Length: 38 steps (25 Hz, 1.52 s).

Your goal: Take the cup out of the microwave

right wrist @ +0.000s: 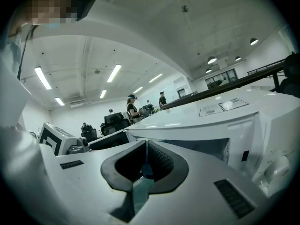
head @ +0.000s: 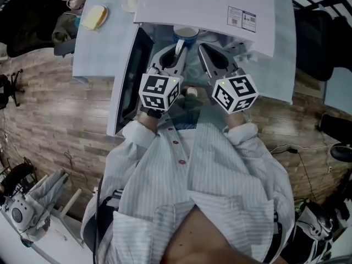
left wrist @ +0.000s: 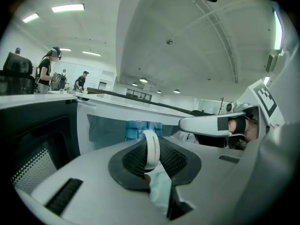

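A blue cup (head: 186, 34) with a white rim sits at the mouth of the white microwave (head: 209, 4), whose door (head: 129, 76) hangs open to the left. My left gripper (head: 179, 51) is shut on the cup's white handle (head: 180, 45). In the left gripper view the handle (left wrist: 151, 149) stands upright between the dark pads, with the blue cup (left wrist: 140, 128) just behind it. My right gripper (head: 204, 53) is beside the cup on the right, apart from it. Its jaws meet in the right gripper view (right wrist: 146, 146), with nothing held.
The microwave stands on a pale table (head: 99, 48) that also bears a yellow block (head: 93, 17). The open door (left wrist: 37, 144) fills the left side. The microwave's front (right wrist: 225, 125) is close on the right. Several people stand far off in the room.
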Each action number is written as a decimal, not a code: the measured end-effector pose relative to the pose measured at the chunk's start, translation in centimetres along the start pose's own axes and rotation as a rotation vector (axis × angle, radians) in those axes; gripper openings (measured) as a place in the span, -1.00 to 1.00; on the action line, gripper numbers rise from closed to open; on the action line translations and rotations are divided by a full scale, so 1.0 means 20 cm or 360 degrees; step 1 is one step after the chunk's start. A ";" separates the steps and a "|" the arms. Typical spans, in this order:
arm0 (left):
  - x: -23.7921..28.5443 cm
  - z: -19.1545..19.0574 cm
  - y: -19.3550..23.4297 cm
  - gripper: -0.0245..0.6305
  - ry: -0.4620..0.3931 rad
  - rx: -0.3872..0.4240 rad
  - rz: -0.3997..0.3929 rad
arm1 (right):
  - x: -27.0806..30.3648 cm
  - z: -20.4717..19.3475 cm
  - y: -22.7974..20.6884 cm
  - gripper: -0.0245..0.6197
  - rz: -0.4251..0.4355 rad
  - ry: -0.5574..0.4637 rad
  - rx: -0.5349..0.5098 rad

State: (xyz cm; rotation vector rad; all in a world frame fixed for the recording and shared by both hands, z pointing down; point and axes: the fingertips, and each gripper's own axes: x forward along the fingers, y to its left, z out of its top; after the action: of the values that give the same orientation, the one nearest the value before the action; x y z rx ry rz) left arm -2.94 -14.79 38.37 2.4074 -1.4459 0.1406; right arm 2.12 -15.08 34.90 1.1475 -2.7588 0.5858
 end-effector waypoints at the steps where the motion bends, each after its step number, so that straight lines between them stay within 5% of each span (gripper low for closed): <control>1: -0.01 0.00 0.00 -0.74 -0.0003 -0.0006 0.0001 | -0.01 0.01 0.00 -0.80 0.0002 -0.0006 0.0000; 38: -0.31 0.20 -0.13 -0.73 -0.0173 0.0073 -0.0020 | -0.16 0.03 0.19 -0.81 0.0071 -0.0024 -0.0059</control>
State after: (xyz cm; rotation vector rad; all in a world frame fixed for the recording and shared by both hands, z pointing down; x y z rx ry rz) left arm -3.94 -9.64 32.46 2.4952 -1.4894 0.0411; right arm 1.84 -10.82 32.42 1.0897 -2.8025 0.5306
